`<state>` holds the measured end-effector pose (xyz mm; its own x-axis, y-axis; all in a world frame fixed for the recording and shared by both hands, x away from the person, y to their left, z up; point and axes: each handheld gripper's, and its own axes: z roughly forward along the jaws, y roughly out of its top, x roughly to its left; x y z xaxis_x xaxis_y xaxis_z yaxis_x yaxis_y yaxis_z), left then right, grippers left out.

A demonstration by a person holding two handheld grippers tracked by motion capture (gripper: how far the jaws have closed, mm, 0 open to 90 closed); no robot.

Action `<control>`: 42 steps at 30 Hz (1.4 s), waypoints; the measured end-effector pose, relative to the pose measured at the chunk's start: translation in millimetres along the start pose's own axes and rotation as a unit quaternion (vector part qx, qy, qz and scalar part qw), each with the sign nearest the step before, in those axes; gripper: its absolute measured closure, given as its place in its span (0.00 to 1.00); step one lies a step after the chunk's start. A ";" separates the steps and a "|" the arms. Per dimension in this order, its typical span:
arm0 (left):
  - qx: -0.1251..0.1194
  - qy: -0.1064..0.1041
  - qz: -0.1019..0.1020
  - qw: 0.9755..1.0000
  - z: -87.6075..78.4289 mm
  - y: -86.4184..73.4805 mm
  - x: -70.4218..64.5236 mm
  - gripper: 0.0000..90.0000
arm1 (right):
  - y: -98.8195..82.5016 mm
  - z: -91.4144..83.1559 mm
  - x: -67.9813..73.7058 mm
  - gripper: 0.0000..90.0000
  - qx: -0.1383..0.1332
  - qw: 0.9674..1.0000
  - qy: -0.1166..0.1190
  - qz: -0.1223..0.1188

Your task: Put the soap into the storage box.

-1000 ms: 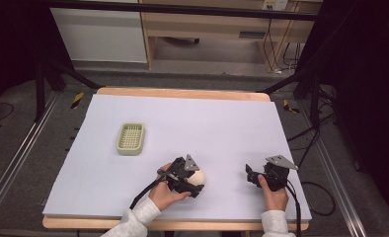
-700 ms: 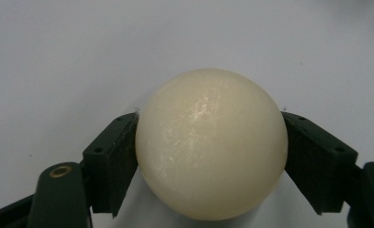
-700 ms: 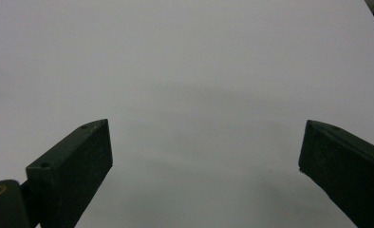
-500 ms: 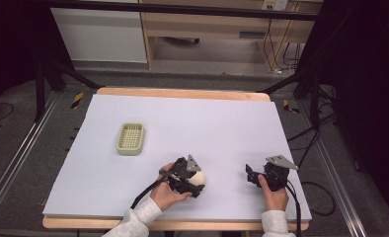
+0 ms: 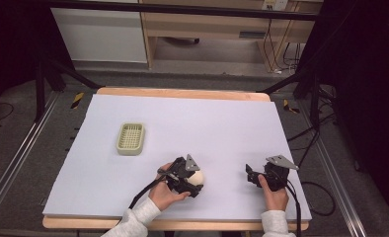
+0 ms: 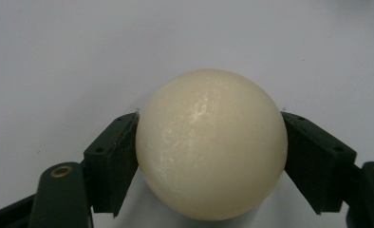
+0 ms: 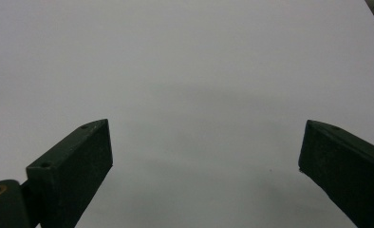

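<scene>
left gripper point(image 5: 195, 180): 2 jaws pinching the cream ball point(image 6: 211, 142) at its widest, so it can't roll (probably barely lifted)
right gripper point(image 5: 252, 176): jaws spread, idle over bench point(image 5: 222, 123)

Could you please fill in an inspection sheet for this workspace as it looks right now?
Surface: white sheet over a wooden table, flat and unmarked.
Job's things: cream ball between the left gripper's fingers, near the front edge; pale green slotted tray lies apart at the left, with nothing in it.
Clutter: nothing seen.
Grippers: left gripper shut on the ball; right gripper open over bare sheet, holding nothing.
Cables: a black cable trails from the left gripper; another from the right gripper.
Surroundings: dark frame legs, floor rails, loose wires, a wooden cabinet behind.
</scene>
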<state>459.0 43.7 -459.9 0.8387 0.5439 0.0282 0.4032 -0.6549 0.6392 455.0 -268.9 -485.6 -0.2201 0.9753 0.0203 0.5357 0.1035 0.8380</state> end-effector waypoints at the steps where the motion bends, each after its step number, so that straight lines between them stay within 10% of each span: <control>1: -0.001 -0.001 -0.001 1.000 -1.3 0.1 0.3 0.27 | 0.0 0.0 0.0 0.05 0.000 1.000 0.000 0.000; 42: -0.024 0.019 -0.032 0.999 -45.5 -12.9 30.6 0.27 | -0.1 -0.1 -0.3 0.05 -0.001 1.000 0.001 0.000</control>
<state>462.8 92.6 -432.3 0.7972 0.6035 0.0144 0.4368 -0.5931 0.6764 454.9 -269.2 -485.6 -0.2215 0.9749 0.0218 0.5344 0.1026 0.8390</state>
